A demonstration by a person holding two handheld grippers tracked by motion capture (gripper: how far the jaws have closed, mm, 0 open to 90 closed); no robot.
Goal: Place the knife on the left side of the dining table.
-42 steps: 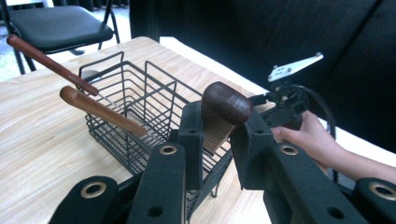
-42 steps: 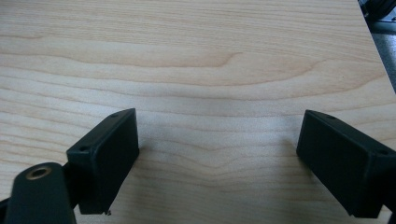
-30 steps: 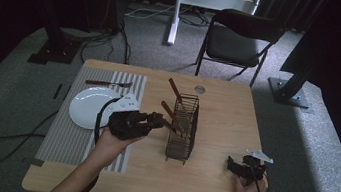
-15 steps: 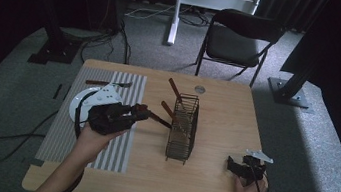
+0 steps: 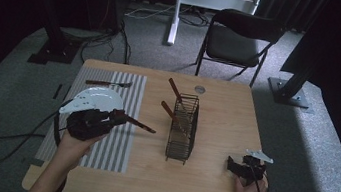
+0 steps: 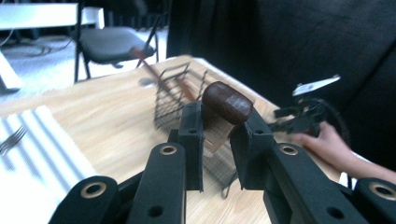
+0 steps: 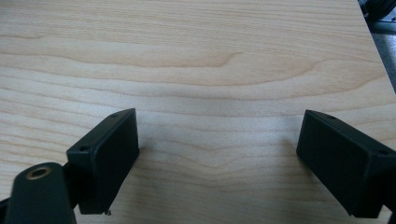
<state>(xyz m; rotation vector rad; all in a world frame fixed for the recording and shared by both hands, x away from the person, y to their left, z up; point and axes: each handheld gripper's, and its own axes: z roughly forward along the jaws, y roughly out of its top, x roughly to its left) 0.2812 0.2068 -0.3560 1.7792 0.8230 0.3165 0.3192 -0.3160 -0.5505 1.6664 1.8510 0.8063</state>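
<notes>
Carrying a wooden-handled utensil (image 5: 140, 124) away from the wire basket (image 5: 183, 128), over the striped placemat (image 5: 129, 90).

Pale grained table (image 5: 226, 114); black mesh basket with two handles inside; white plate (image 5: 100, 98). Left gripper (image 6: 217, 133) clamped on the smooth dark handle; right gripper (image 7: 217, 158) agape, resting. Next: setting down flat on the mat.

We get the high view looking forward and down over the table (image 5: 207, 182); left gripper view faces the wire basket (image 6: 175, 95) close; right gripper view hugs bare tabletop.
</notes>
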